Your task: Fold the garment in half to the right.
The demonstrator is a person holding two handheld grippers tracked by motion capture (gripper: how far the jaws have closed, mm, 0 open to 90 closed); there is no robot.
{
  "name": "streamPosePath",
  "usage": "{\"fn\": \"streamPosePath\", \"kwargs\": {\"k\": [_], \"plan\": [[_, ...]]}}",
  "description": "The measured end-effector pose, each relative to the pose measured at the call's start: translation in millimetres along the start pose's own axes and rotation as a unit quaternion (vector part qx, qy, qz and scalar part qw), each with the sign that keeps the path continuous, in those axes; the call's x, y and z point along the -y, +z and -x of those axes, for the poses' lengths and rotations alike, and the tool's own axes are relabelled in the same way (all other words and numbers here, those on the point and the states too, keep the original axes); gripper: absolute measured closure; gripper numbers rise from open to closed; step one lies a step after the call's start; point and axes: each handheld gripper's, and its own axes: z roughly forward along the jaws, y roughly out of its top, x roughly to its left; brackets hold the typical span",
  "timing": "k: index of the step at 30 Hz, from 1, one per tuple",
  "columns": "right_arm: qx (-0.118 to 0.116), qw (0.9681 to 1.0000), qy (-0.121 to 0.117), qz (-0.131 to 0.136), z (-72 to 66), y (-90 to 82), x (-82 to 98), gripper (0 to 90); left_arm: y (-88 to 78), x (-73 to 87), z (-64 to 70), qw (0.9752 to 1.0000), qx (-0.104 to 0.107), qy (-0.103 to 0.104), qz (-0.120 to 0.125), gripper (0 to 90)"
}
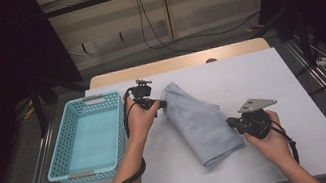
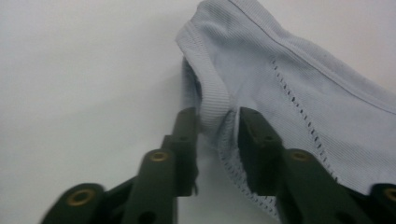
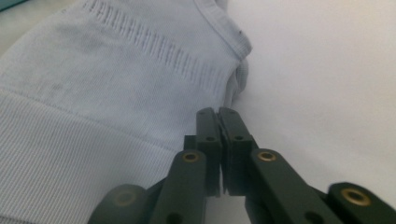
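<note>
Blue basket [image 1: 89, 137] beside folded garment [image 1: 199, 120], high view.

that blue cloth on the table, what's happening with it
A person works a folded light-blue cloth on a white table with a gripper in each hand. The left gripper is at the cloth's far end, jaws apart with a ribbed hem between them. The right gripper is at the cloth's edge on the other side, jaws together with no cloth visibly caught. A blue basket stands to the left.

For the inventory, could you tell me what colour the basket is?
The basket is light turquoise-blue plastic, clearest in the high view.
</note>
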Motion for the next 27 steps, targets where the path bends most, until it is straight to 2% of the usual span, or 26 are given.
{"fn": "streamPosePath", "kwargs": {"k": [4,6,8,11,20,24,27], "plan": [[-0.004,1.0,-0.006,0.004,-0.3,-4.1,-0.5,75.4,-7.4,3.4,4.5,1.0,-0.001,0.006,0.005,43.5],[-0.003,0.9999,-0.009,0.005,-0.9,-5.7,-0.2,69.9,-11.4,6.0,5.7,0.9999,0.002,0.011,0.005,39.5],[-0.002,0.9999,-0.009,0.003,-0.9,-6.7,0.7,61.5,-14.2,10.1,5.7,0.9998,0.018,0.004,0.004,33.2],[-0.004,1.0,-0.005,0.0,-0.4,-8.1,3.1,55.5,-17.7,17.3,7.0,0.9998,0.012,0.017,0.003,26.9],[-0.015,0.9998,-0.008,0.005,-1.4,-15.0,4.4,38.4,-32.7,34.5,15.7,0.9989,0.028,0.033,0.021,20.5],[-0.006,0.9999,-0.009,0.003,1.1,-17.3,7.1,34.1,-36.3,39.9,21.2,0.9983,0.043,0.03,0.025,19.3],[-0.004,1.0,-0.004,0.0,2.8,-19.3,9.2,31.9,-35.4,44.6,24.7,0.9983,0.049,0.026,0.018,18.1]]}}
